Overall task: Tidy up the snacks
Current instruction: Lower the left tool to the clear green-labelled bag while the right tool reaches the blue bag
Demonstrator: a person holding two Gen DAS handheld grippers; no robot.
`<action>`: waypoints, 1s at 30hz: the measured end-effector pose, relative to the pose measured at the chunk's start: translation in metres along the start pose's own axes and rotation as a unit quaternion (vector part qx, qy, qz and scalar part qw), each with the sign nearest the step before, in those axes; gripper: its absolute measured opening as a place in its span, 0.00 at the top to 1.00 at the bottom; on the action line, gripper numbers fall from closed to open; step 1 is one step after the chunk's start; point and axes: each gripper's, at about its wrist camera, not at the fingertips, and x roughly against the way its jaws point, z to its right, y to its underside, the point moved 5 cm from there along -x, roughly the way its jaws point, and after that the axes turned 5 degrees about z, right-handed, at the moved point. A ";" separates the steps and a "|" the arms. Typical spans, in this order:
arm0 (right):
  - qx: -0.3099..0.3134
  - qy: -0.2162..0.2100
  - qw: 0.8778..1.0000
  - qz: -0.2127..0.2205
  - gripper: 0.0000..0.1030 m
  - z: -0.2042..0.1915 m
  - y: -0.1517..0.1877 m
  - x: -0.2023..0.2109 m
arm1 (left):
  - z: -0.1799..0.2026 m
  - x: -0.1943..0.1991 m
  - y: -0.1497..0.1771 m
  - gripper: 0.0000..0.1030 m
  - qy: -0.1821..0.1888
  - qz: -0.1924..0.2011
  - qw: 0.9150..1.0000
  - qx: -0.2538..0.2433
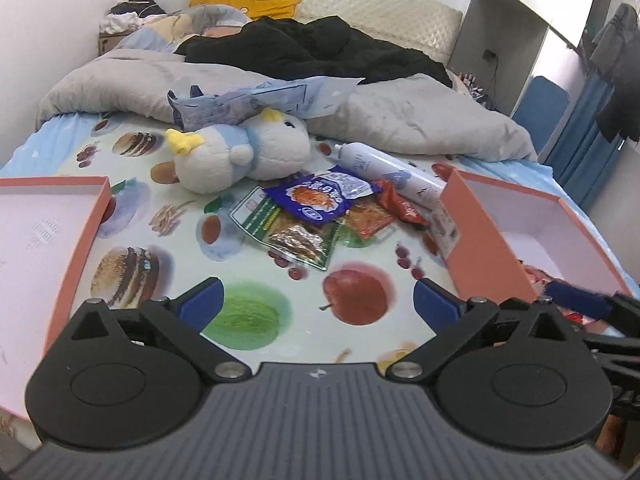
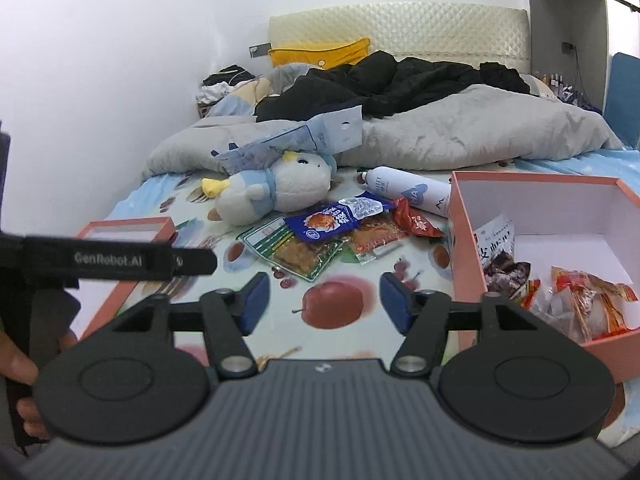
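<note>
Looking over the bed (image 1: 132,200), its fruit-print sheet fills the lower half of both views, with a grey duvet (image 1: 420,116) bunched across the upper middle. Pink box (image 2: 460,236) at right of the right-wrist frame, open top, several wrapped snacks lying in its lower right corner. Pink lid (image 1: 80,236) at far left, tray side up. Plush bird (image 1: 240,156) on its side above centre, long axis running left to right. White bottle (image 1: 396,172) lies flat, cap toward upper left, base touching the box wall.

Snack pile (image 1: 316,216) sits centre frame, between lid and box: blue packet (image 1: 320,196) on top, long axis tilted up to the right; green packet (image 1: 288,232) beneath; red packet (image 1: 400,204) at right.

Bare sheet lies between my jaws and the pile. My left gripper (image 1: 318,304) has jaws spread wide, nothing between them. My right gripper (image 2: 324,300) also has jaws apart, empty.
</note>
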 end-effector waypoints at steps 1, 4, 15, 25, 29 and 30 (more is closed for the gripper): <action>0.000 -0.001 1.000 0.002 0.06 -0.001 -0.001 -0.004 | -0.002 -0.003 0.000 0.01 0.001 0.000 1.000 -0.001; -0.002 -0.012 1.000 -0.004 0.06 -0.003 -0.002 -0.017 | -0.008 -0.014 0.001 0.01 0.001 -0.007 1.000 -0.003; 0.025 -0.008 0.999 -0.028 0.06 0.001 -0.007 -0.081 | -0.032 -0.076 0.017 0.01 0.008 -0.039 0.999 -0.008; 0.026 -0.010 0.998 -0.064 0.06 0.014 -0.019 -0.159 | -0.043 -0.151 0.005 0.01 0.032 -0.052 0.997 -0.056; -0.001 -0.029 0.996 -0.087 0.06 0.024 -0.031 -0.207 | -0.036 -0.183 -0.007 0.01 0.055 -0.053 0.994 -0.083; -0.006 -0.035 0.995 -0.092 0.06 0.026 -0.034 -0.217 | -0.034 -0.191 -0.010 0.01 0.059 -0.053 0.993 -0.091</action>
